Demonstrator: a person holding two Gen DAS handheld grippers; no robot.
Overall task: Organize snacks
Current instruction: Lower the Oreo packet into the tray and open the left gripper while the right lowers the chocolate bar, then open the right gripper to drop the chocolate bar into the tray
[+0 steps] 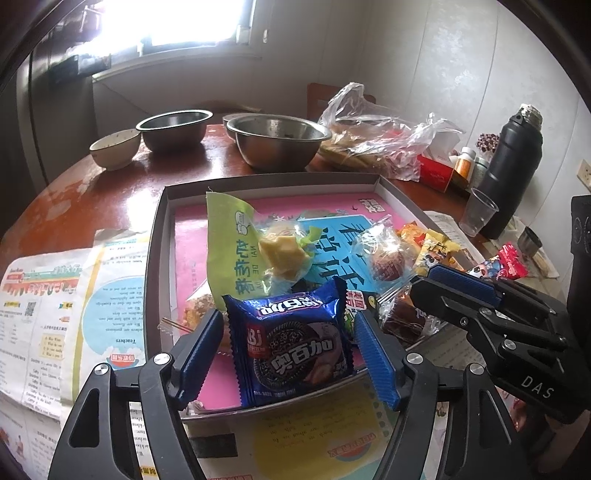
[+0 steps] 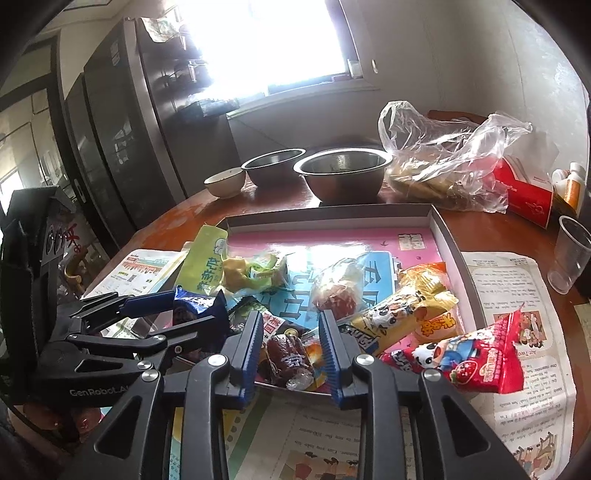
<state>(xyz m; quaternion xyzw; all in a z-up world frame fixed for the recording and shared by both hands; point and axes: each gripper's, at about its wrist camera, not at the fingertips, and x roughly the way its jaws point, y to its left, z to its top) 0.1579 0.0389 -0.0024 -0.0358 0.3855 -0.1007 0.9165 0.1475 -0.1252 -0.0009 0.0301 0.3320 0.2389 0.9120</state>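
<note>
Left tool (image 1: 286,343): jaws wide, straddling the blue cookie packet (image 1: 295,347) without pressing it; packet rests at the near edge of the shallow box (image 1: 159,236) on the surface. Right tool (image 2: 291,350): jaws narrow, flanking a brown wrapped sweet (image 2: 286,360), contact unclear.

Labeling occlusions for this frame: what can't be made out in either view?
- Left wrist view: snacks under the blue cookie packet are covered by it.
- Right wrist view: the clear cup is cut by the lens edge.
- Both views: window blown out; plastic bag contents blurred by crinkled film.
</note>
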